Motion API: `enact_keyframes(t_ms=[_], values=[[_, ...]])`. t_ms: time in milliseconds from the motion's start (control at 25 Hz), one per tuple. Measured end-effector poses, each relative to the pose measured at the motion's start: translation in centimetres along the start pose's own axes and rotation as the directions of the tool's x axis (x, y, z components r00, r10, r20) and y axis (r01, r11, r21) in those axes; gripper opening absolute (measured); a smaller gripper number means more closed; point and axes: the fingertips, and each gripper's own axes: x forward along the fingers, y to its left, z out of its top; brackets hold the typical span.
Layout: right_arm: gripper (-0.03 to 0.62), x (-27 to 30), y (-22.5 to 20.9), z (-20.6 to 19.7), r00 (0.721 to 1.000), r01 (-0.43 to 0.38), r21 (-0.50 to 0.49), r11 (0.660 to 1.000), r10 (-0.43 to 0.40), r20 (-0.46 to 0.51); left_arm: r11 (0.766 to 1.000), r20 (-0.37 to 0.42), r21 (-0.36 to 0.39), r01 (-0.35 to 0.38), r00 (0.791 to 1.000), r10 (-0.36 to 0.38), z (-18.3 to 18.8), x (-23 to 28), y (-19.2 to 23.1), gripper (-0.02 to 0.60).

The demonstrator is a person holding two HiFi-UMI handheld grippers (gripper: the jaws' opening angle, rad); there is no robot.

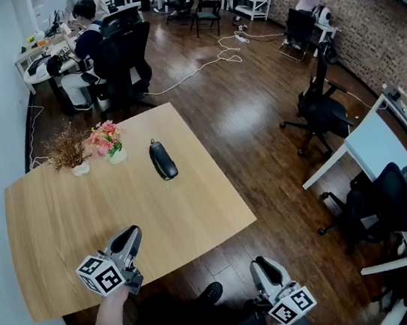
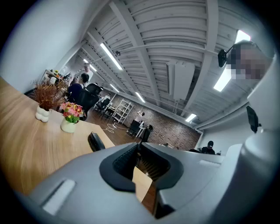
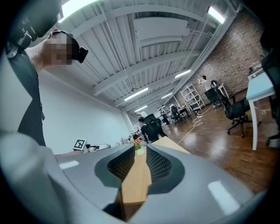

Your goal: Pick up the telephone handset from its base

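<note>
Close under the head camera, the right gripper [image 1: 265,268] hangs off the table [image 1: 54,226] edge, over the floor. Its own view shows its fingers a narrow slit apart with only tabletop between them, so it carries nothing. My guess is that it is parked out of the way while the other hand does the job.

Up and to the side of it, the left gripper [image 1: 130,238] is over the near part of the table. Its fingers are pressed together on nothing and aimed roughly along the wood, which looks like a start of a reach, not a grasp.

Well ahead of the left fingertips, a little to their right, the handset [image 1: 162,159] lies dark and lengthwise on the table, untouched. I cannot tell its base from it. Those fingers would have to spread before they could take it.

Beyond the handset, left of the fingers' line, stand pink flowers [image 1: 105,140] and a dried sprig [image 1: 67,149].

From above you get both grippers and the gap to the handset. Only the left gripper view shows the handset's raised end side-on, and only the gripper views show the finger gaps. The right one catches the flowers past its tips but no handset.
</note>
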Motion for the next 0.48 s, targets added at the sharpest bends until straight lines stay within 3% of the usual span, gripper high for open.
enact_keyframes(t_ms=[160, 240, 480], values=[[0.084, -0.9, -5.4, 1.8, 0.999, 0.038, 0.012, 0.999, -0.038, 0.031, 0.999, -0.041, 0.011, -0.037, 0.998, 0.038, -1.2, 3.8, -0.8, 0.026], [0.084, -0.5, -6.8, 1.5, 0.999, 0.034, 0.033, 0.999, -0.035, 0.025, 0.997, -0.071, 0.017, -0.074, 0.995, 0.075, -2.1, 4.8, -0.1, 0.065], [0.084, 3.8, -7.7, 2.7, 0.999, -0.025, 0.039, 0.999, 0.026, -0.038, 0.982, -0.063, -0.002, -0.188, 0.98, 0.187, -1.5, 9.8, 4.0, 0.118]])
